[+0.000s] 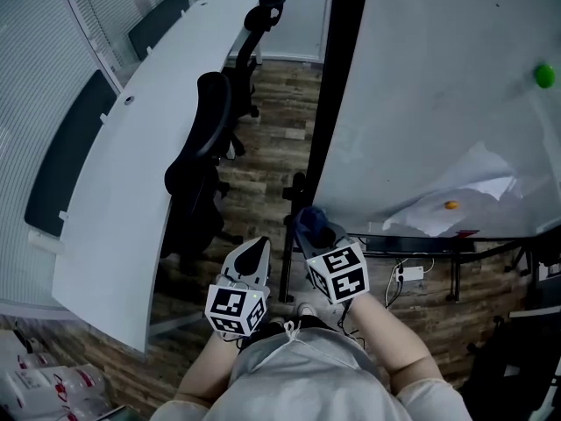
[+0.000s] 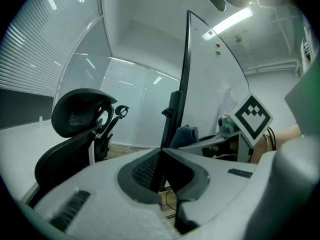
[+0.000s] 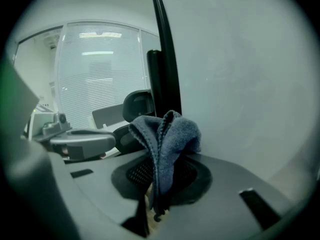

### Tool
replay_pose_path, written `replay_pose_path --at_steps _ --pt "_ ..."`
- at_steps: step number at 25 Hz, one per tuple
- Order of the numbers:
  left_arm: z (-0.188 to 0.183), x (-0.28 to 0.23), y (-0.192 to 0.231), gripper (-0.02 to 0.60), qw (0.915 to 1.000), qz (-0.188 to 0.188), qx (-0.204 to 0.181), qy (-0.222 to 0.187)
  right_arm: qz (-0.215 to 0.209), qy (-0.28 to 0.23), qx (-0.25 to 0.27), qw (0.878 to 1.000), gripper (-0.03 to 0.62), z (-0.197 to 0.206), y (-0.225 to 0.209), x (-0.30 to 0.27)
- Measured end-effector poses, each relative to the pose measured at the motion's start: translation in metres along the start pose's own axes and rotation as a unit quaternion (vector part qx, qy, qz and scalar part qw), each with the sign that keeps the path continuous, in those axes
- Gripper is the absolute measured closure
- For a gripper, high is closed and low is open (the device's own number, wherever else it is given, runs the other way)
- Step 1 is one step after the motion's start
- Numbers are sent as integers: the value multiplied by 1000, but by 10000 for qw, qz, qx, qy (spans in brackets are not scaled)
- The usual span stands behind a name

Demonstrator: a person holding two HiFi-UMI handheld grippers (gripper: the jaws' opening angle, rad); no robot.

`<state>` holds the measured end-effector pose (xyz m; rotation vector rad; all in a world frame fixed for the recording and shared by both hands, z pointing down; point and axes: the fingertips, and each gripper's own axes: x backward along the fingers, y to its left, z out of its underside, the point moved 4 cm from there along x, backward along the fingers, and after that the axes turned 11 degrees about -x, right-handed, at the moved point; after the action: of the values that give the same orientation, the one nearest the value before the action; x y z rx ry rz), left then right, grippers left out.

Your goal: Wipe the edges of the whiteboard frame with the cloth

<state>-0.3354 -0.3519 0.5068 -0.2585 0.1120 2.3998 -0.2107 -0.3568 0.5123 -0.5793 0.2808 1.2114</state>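
The whiteboard stands at the right, its black frame edge running down the middle of the head view. My right gripper is shut on a blue-grey cloth, bunched between its jaws. The cloth sits low against the frame edge, near the board's bottom left corner. My left gripper hangs just left of the frame, shut with nothing between its jaws.
A black office chair stands close on the left, a second chair farther back. A long white desk curves along the left wall. Magnets and paper are on the board. Cables lie on the wood floor beneath.
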Motion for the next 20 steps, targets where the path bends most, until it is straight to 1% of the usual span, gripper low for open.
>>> replay_pose_path --at_steps 3,6,13,17,20 --pt "-10 0 -2 563 10000 22 -75 -41 65 -69 92 9999 526 -16 4 10" --pt "-23 3 -4 563 9998 23 -173 -127 123 -125 354 9992 526 -33 9 19" --pt "-55 11 -5 563 9982 82 -447 -399 130 -584 674 9959 526 -75 24 46" --pt "-75 13 -4 563 9962 55 -646 -583 60 -764 1019 9918 526 -106 34 62" --pt "-90 14 -6 563 9945 81 -733 -741 77 -1042 1253 9866 526 -131 42 77"
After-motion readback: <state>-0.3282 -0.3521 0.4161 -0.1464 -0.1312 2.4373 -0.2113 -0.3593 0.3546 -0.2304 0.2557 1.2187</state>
